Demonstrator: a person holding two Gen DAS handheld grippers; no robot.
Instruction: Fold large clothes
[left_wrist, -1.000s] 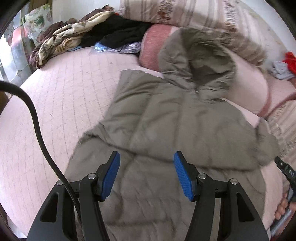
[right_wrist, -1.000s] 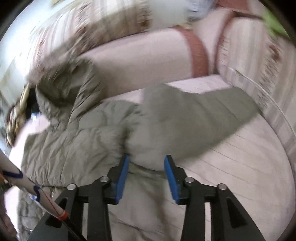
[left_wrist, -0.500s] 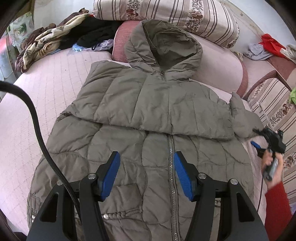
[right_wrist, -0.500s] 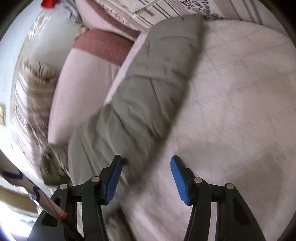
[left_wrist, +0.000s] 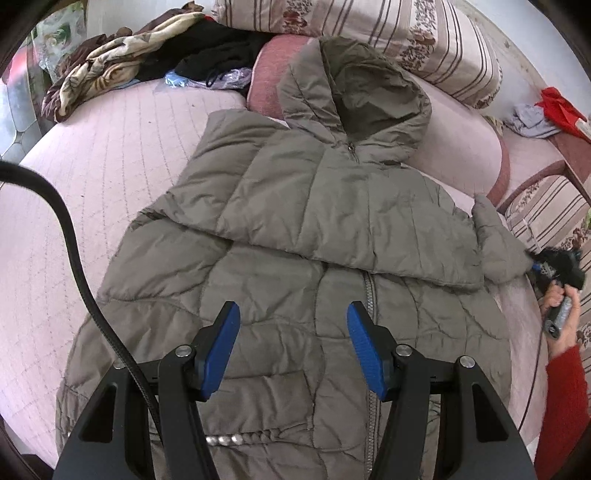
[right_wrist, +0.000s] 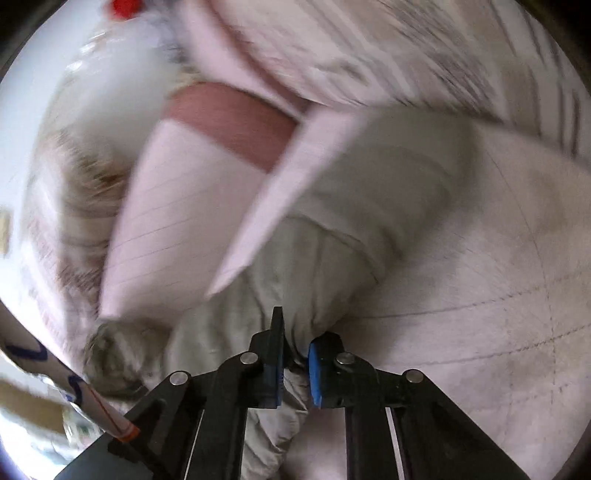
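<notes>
A grey-green hooded puffer jacket lies front up on the pink bed, zipped, with one sleeve folded across its chest. My left gripper hovers open over the lower front, nothing between its blue pads. The other sleeve sticks out at the right edge, where my right gripper meets its end, held by a hand. In the blurred right wrist view the right gripper has its jaws closing, and the sleeve fabric is pinched between the pads.
Striped pillows and a pink bolster line the far side under the hood. A heap of clothes lies at the far left, and a red cloth at the far right. A black cable crosses the left side.
My right gripper rolled, dropped onto the sleeve's end, and its jaws came together on the fabric. The left gripper drifted slightly over the jacket and stayed open.
</notes>
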